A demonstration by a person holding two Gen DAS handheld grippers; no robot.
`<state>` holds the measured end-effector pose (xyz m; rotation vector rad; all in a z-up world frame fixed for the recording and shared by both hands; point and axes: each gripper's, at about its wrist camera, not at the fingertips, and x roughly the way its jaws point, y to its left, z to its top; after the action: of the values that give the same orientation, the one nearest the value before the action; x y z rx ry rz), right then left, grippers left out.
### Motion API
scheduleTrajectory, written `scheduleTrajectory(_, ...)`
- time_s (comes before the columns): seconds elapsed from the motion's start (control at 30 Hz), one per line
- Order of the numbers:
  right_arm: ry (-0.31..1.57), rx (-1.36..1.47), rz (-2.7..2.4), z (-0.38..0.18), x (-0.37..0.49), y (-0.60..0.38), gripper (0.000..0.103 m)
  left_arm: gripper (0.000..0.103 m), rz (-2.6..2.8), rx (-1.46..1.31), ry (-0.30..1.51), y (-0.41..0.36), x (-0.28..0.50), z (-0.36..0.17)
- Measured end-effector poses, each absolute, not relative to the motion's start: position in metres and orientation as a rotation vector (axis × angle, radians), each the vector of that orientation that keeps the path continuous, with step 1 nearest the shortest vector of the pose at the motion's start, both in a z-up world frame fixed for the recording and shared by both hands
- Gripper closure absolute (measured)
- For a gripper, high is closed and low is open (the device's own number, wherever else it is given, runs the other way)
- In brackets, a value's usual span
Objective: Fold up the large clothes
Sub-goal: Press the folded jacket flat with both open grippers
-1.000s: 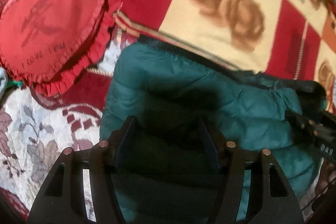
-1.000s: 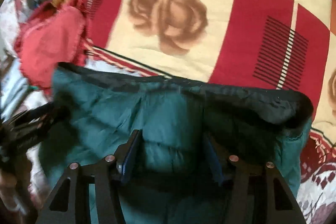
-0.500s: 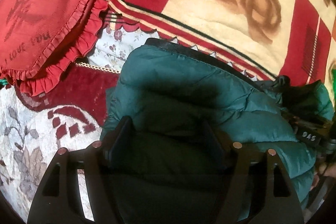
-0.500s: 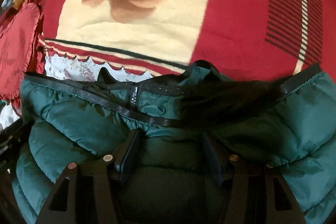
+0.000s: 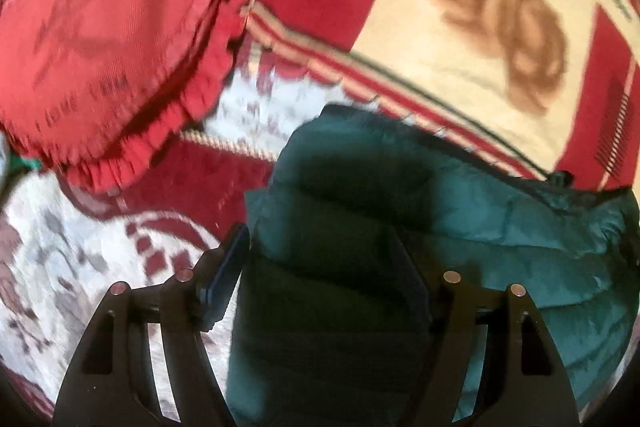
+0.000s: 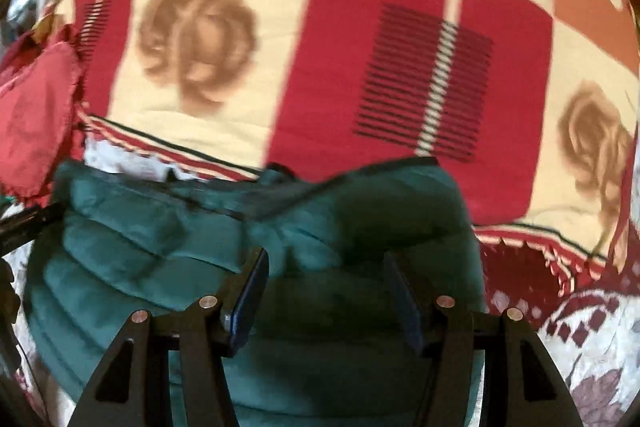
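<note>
A dark green puffer jacket (image 5: 500, 227) lies bunched on the bed, with its black-trimmed edge toward the blanket. In the left wrist view my left gripper (image 5: 320, 247) straddles the jacket's left end. Its jaws have spread wide, and the left pad (image 5: 232, 267) stands just off the fabric's edge. In the right wrist view the jacket (image 6: 140, 247) fills the lower half, and my right gripper (image 6: 326, 259) is shut on a thick fold near its right end. What lies beneath the jacket is hidden.
A red heart-shaped frilled cushion (image 5: 108, 39) lies at the upper left, also seen as the cushion (image 6: 32, 123) at the left edge. A red-and-cream rose blanket (image 6: 320, 67) covers the far side. A floral bedspread (image 5: 60, 267) shows to the left and the bedspread (image 6: 600, 327) to the right.
My left gripper's jaws have spread wider around the jacket's end. The right gripper has pulled back from the blanket, bringing the jacket along, and the collar seen half a second ago is out of sight.
</note>
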<state>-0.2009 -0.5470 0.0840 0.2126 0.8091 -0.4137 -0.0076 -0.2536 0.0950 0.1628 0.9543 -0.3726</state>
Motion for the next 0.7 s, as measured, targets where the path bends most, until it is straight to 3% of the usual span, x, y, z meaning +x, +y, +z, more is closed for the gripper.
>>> scheduleTrajectory(0.17,0.879,0.205,-0.433,0.045,-0.181,-0.559,0.045,0.023,-0.355,0.141,0.954,-0.253,-0.003,0.077)
scheduleTrajectory(0.37,0.867,0.231,-0.431,0.032,-0.177,-0.568,0.042,0.021,-0.372,0.065,0.976,-0.246,0.005,0.062)
scheduleTrajectory(0.7,0.793,0.207,-0.364,0.096,-0.231,-0.547,0.042,0.021,-0.373,0.157,0.873,-0.233,-0.029,0.095)
